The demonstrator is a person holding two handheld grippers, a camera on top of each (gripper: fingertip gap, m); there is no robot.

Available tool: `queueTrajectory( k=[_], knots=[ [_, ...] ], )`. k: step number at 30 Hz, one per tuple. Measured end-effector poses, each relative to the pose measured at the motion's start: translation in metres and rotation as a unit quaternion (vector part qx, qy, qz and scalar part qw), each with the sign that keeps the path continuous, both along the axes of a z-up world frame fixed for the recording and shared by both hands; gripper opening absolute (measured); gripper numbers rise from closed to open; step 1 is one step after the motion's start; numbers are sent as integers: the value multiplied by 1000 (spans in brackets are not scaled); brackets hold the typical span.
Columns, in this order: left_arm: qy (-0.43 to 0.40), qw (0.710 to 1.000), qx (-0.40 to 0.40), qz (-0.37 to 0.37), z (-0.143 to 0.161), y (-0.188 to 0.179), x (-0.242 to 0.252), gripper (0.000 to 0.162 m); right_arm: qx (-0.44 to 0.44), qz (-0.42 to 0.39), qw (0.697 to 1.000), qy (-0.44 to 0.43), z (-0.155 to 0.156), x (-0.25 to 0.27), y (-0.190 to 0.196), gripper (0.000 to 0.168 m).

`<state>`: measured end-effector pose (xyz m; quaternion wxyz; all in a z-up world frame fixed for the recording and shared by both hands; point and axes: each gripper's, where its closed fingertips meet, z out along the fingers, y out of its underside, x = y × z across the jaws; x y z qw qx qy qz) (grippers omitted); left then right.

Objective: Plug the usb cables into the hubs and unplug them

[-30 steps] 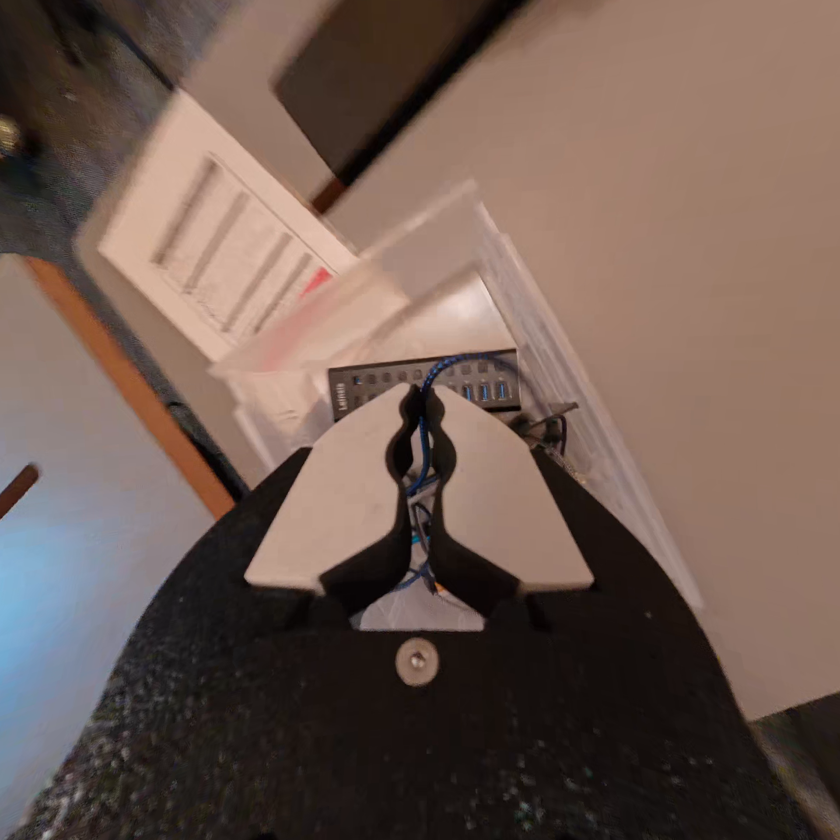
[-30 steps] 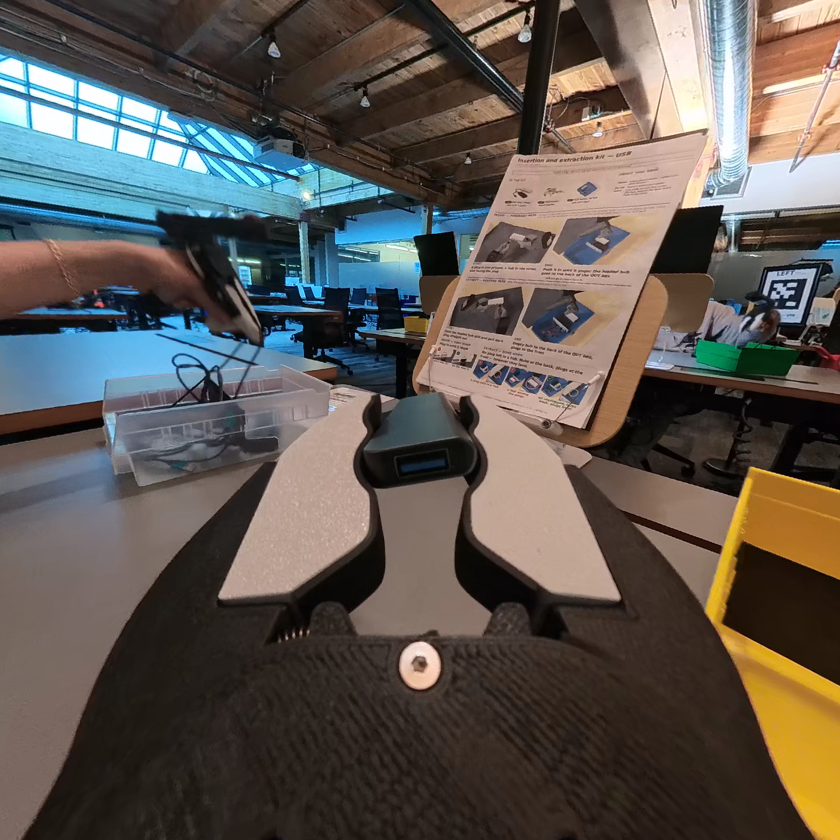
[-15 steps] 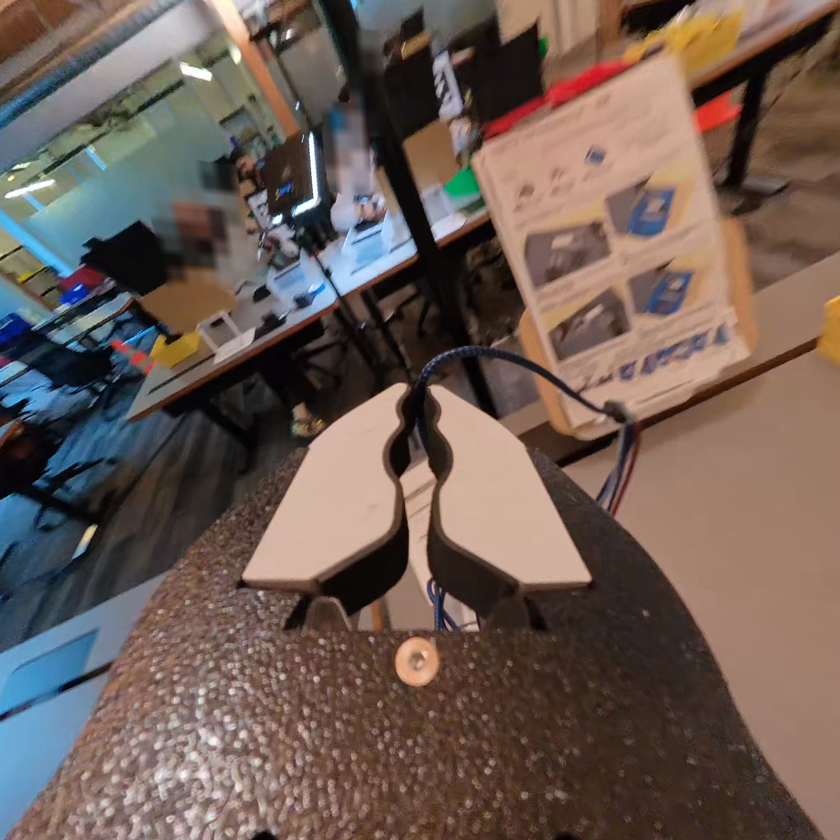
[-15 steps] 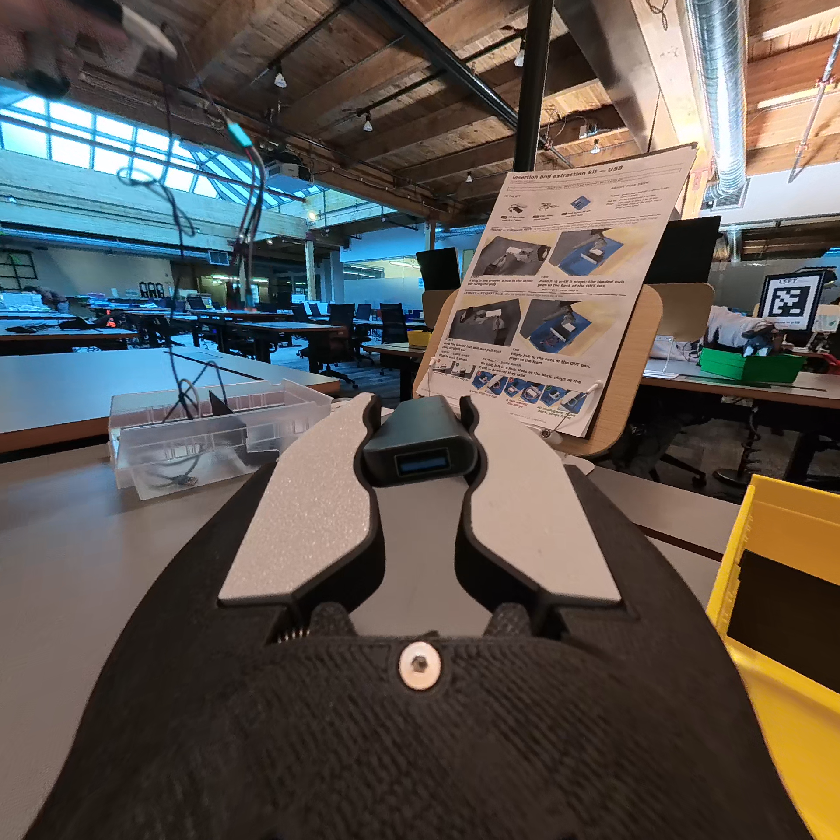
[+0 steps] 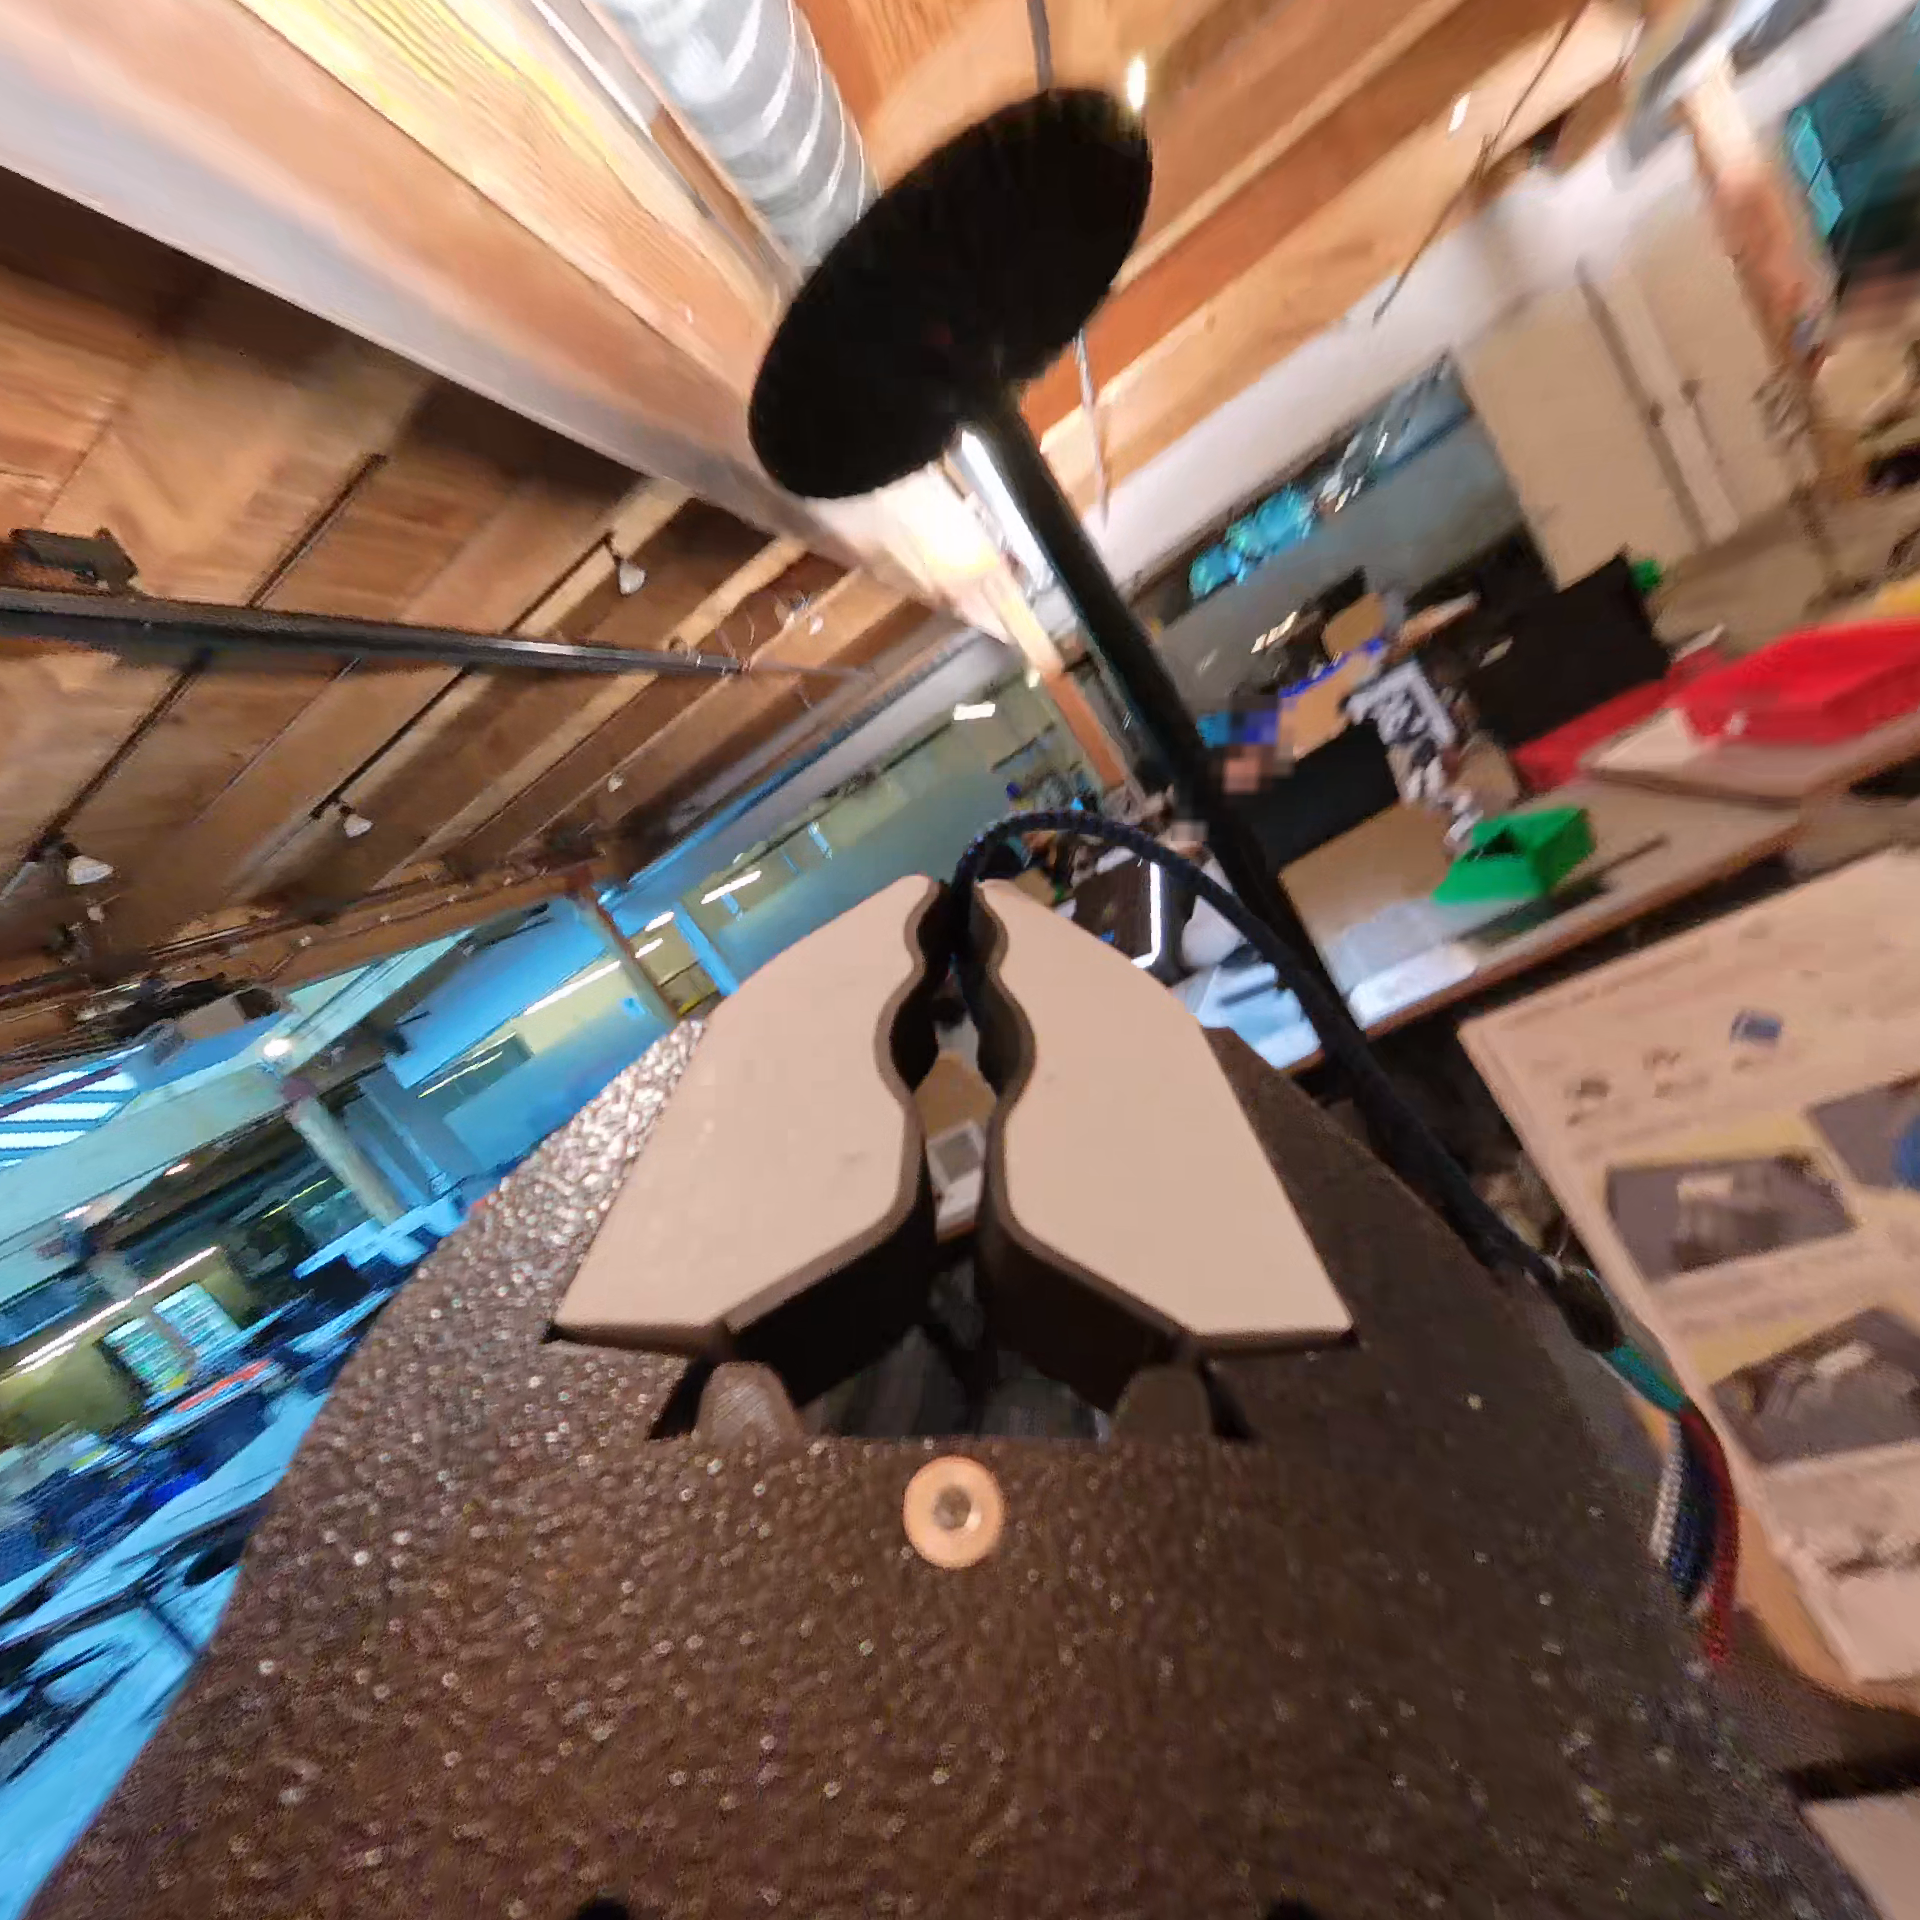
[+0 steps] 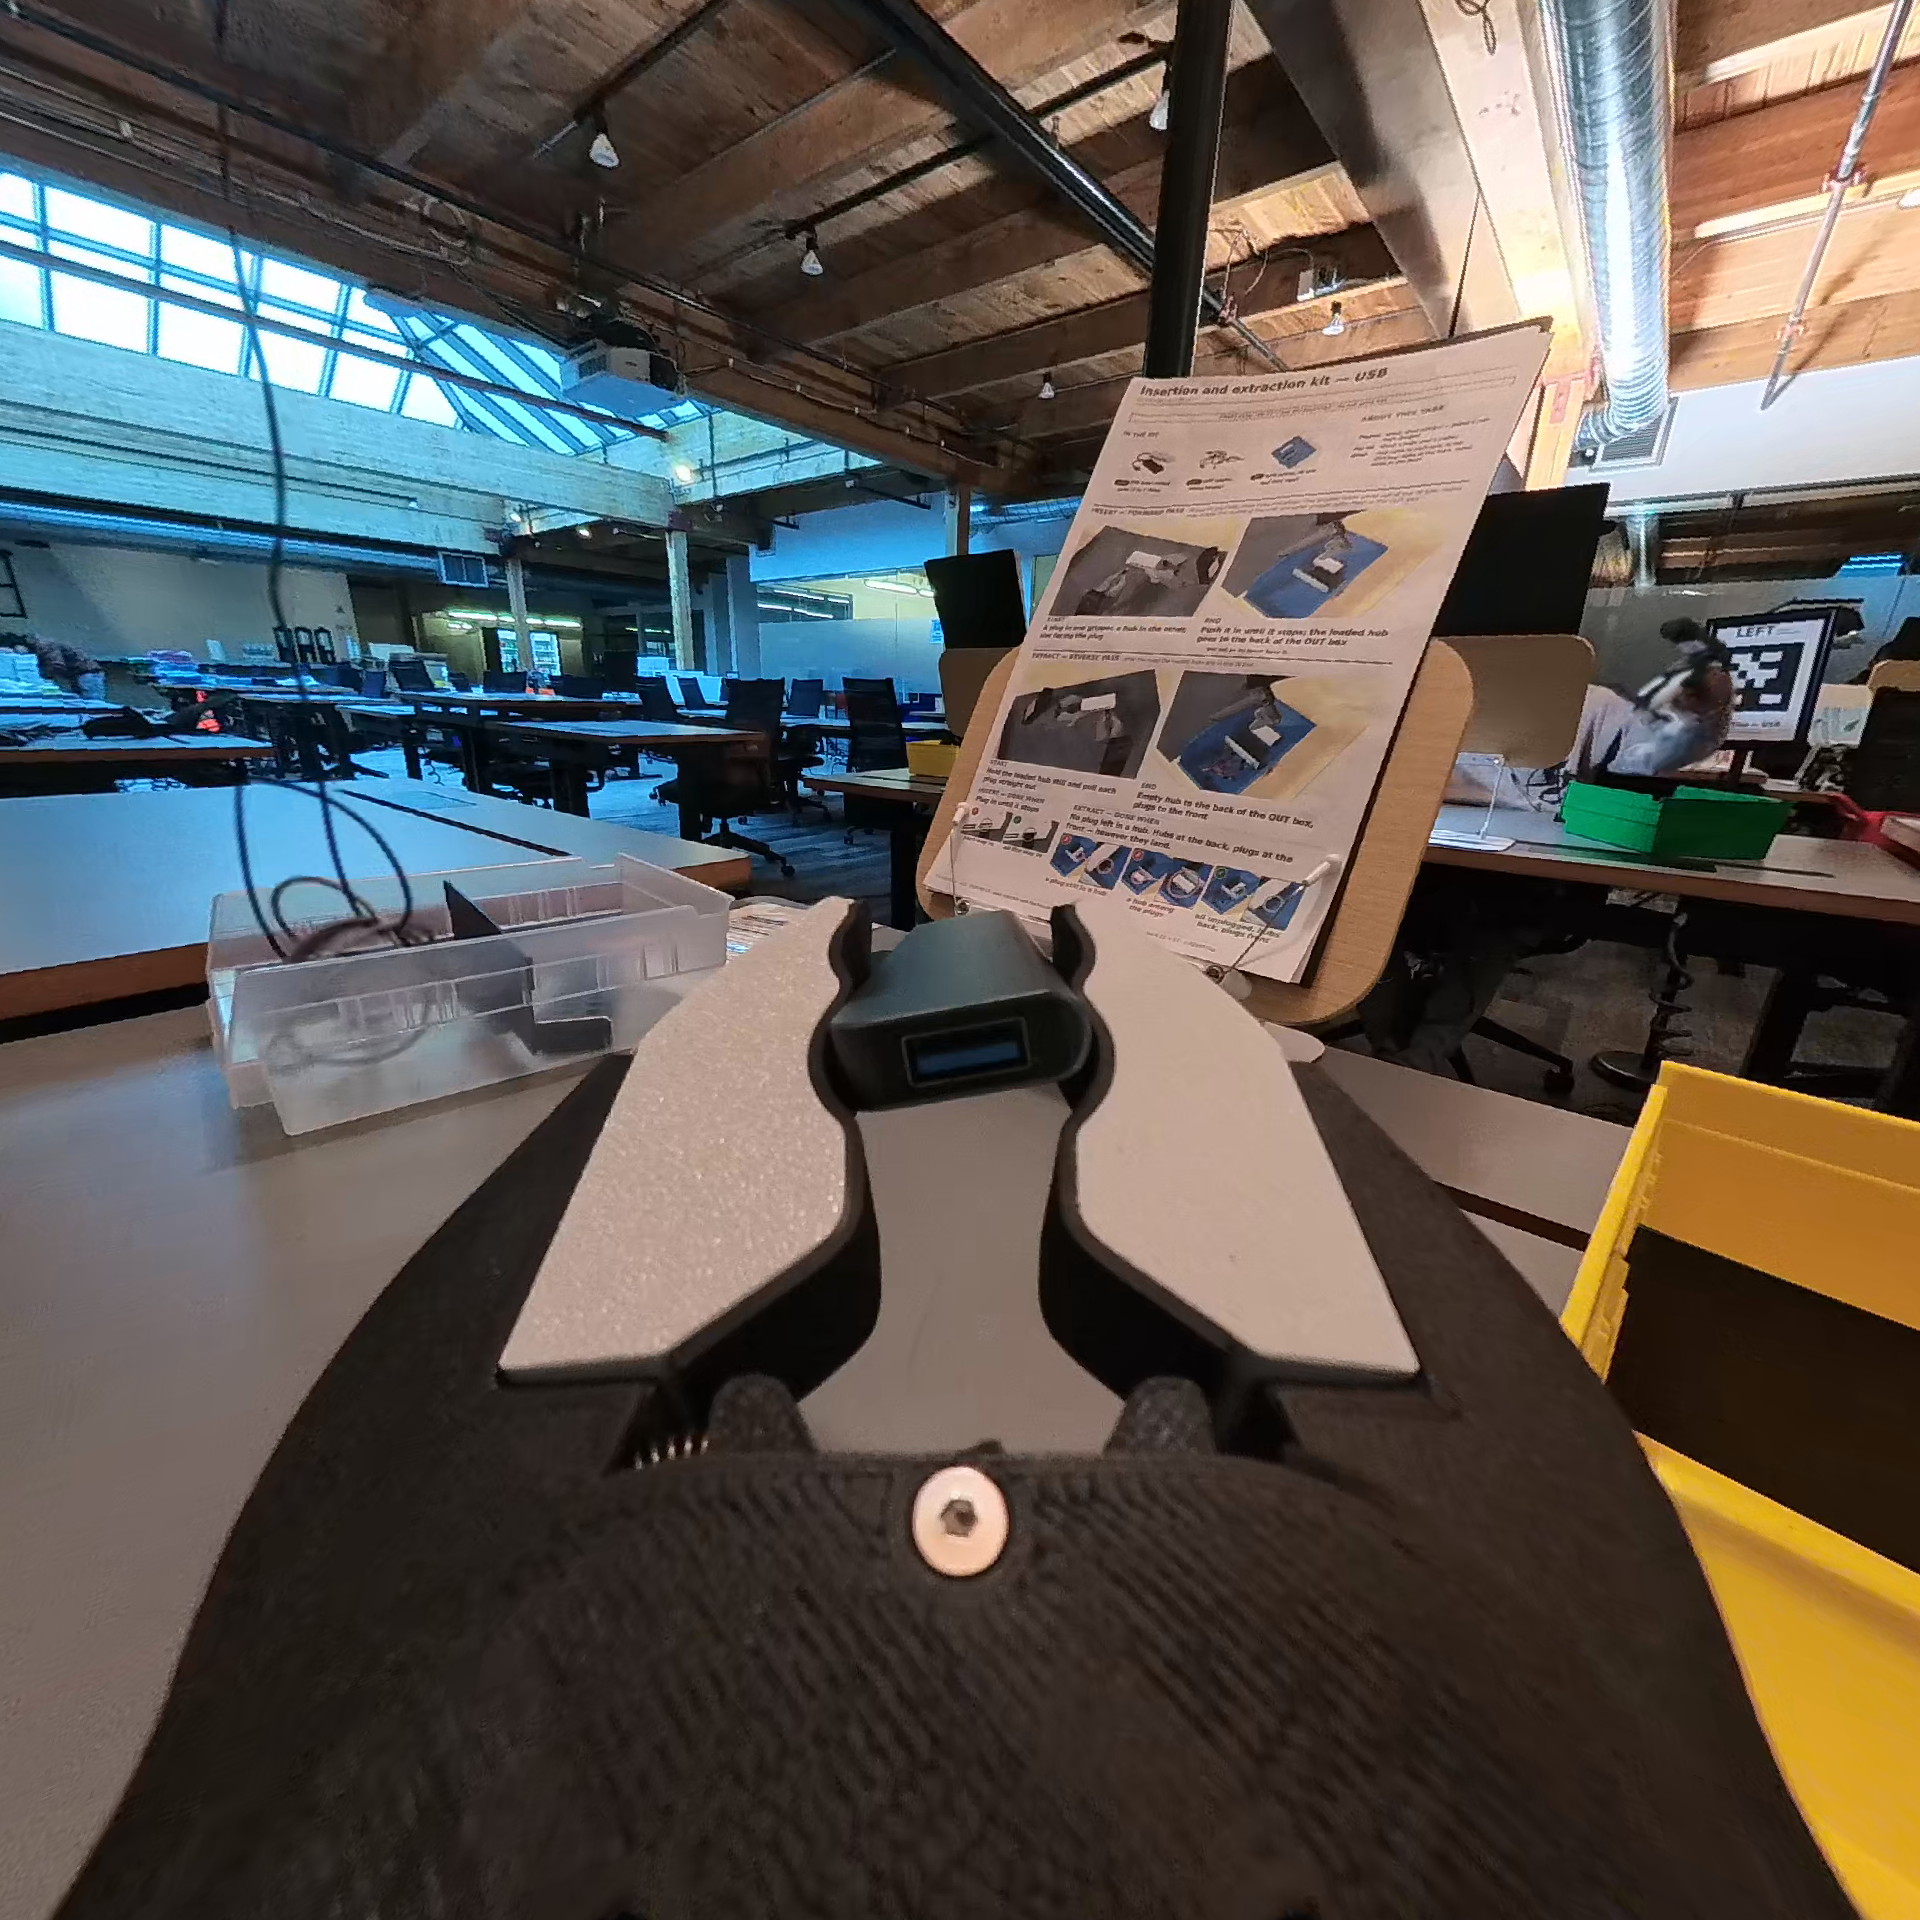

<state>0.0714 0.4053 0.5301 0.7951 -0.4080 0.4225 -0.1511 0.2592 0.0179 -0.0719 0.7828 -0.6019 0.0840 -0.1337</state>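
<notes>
Left gripper (image 5: 966, 914): clamped on a blue braided USB cable (image 5: 1299, 997), raised at frame centre; the cable arcs toward lower right.
Right gripper (image 6: 958, 935): clamped on a dark USB hub (image 6: 961, 1023), port facing the camera, above the worktop (image 6: 208, 1247).
Clear bin (image 6: 457, 977): left of frame; thin cables trail up from it.
Risk: the cable is pinched mid-length, so the plug may swing, snag or misalign.

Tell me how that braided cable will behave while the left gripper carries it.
Probably floppy: the cable arches out of the left gripper and droops to the side. Its free end will likely swing. The braid probably grips well, pinched between shut fingers.
</notes>
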Motion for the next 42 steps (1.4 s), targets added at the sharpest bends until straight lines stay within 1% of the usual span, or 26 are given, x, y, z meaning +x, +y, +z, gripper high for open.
queueTrajectory(
  k=[2, 4, 5, 7, 8, 10, 14, 17, 19, 21, 22, 25, 26, 27, 29, 30, 32, 33, 34, 35, 36, 37, 38, 39, 40, 42],
  knots=[
    [-23, 998, -13, -50, 21, -22, -1, 2, 0, 2, 1000, 1, -1, 0, 1, 35],
    [0, 993, -38, -112, 18, -48, 12, 2, -1, 2, 1000, 2, -1, 1, 1, 35],
    [36, 989, -48, -133, 5, -59, 25, 2, 0, 2, 1000, 1, -1, 2, 1, 34],
    [112, 978, -56, -168, -38, -79, 56, 2, 6, 0, 1000, 1, 1, 5, -1, 35],
    [155, 969, -59, -186, -69, -89, 73, 2, 9, -1, 1000, 2, 3, 6, -2, 35],
    [238, 942, -74, -225, -145, -113, 102, 2, 18, -5, 1000, 4, 4, 9, -7, 35],
    [371, 882, -78, -280, -317, -164, 132, 2, 19, -19, 1000, 5, 3, 14, -22, 34],
    [460, 836, -72, -290, -450, -195, 139, 2, 17, -33, 999, 6, 1, 18, -34, 35],
    [503, 816, -66, -276, -530, -208, 142, 2, 18, -41, 999, 8, 1, 21, -41, 34],
    [531, 797, -78, -278, -599, -222, 144, 2, 16, -47, 999, 7, 0, 23, -45, 35],
    [536, 792, -87, -280, -626, -228, 146, 2, 13, -50, 999, 5, -1, 24, -46, 35],
    [546, 781, -105, -285, -690, -236, 151, 2, 12, -52, 999, 4, -1, 26, -48, 35],
    [552, 776, -113, -282, -706, -234, 150, 2, 13, -55, 998, 4, -1, 28, -50, 35],
    [559, 773, -116, -278, -719, -230, 148, 8, 14, -59, 998, 4, 0, 31, -52, 35],
    [574, 761, -143, -266, -735, -219, 135, 41, 22, -59, 998, 10, 1, 34, -56, 35],
    [570, 759, -169, -266, -735, -214, 127, 49, 23, -60, 998, 9, 2, 35, -58, 35],
    [539, 761, -227, -280, -721, -205, 109, 63, 15, -63, 998, 5, 0, 36, -60, 35],
    [513, 772, -253, -276, -707, -194, 99, 64, 14, -63, 998, 4, 0, 36, -61, 35],
    [479, 794, -275, -255, -690, -176, 89, 57, 15, -62, 998, 5, -1, 36, -61, 35],
    [435, 824, -298, -209, -672, -148, 78, 47, 16, -61, 998, 7, -1, 36, -61, 35],
    [382, 851, -328, -148, -655, -113, 63, 45, 16, -60, 998, 8, -2, 35, -60, 35],
    [326, 867, -366, -90, -643, -80, 45, 44, 16, -57, 998, 9, -3, 35, -59, 35],
    [276, 870, -407, -41, -638, -50, 25, 43, 17, -55, 998, 9, -4, 35, -57, 35],
    [238, 862, -448, 0, -640, -24, 7, 44, 17, -52, 998, 9, -5, 35, -54, 35],
    [214, 846, -487, 28, -648, -3, -8, 47, 18, -47, 999, 10, -5, 34, -51, 35],
    [196, 802, -563, 44, -674, 20, -23, 50, 21, -39, 999, 11, -5, 33, -45, 35]
  ],
)
